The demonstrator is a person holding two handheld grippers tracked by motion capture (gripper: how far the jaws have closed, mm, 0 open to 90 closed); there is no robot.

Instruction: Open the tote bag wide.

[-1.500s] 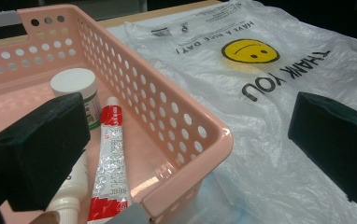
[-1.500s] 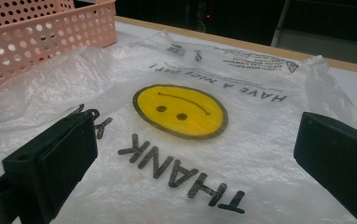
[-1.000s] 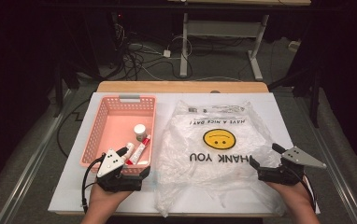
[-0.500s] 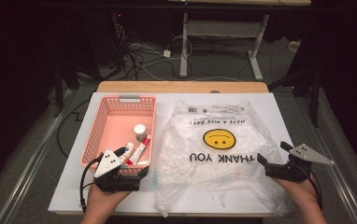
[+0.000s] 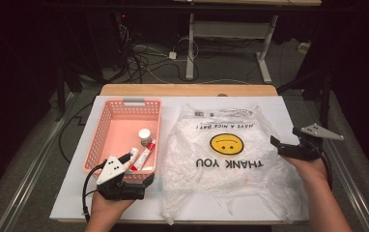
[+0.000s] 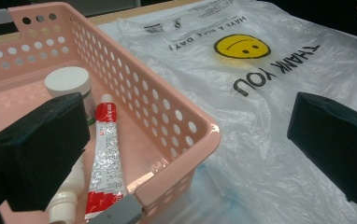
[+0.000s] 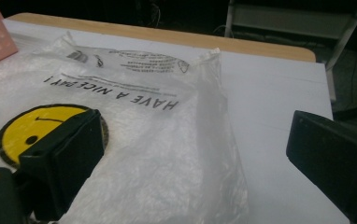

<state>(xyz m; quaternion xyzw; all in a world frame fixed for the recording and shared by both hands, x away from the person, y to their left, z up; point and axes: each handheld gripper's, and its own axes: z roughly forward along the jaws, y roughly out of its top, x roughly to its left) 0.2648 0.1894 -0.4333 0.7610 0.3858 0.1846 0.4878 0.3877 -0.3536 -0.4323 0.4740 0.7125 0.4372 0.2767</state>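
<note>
High view, left to right: left gripper [image 5: 135,170] at seven o'clock, jaws wide and empty, astride near corner of pink basket [image 5: 101,137] holding white bottle [image 5: 145,136] and red tube [image 5: 143,156]; smiley plastic bag [image 5: 226,159] flat at centre; right gripper [image 5: 279,146] at four o'clock, just closing slightly yet wide, empty, over bag's edge.

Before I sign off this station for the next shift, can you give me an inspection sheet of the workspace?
Surface: white board on a wooden table, flat.
Job's things: plastic bag lying flat, smiley print up; pink basket beside it holding a tube and a small white-capped bottle.
Clutter: nothing seen.
Grippers: left gripper open at the basket's near end; right gripper open at the bag's right edge, holding nothing.
Cables: black cable trailing from the left gripper.
Surroundings: dark floor, tangled wires, desk legs.
</note>
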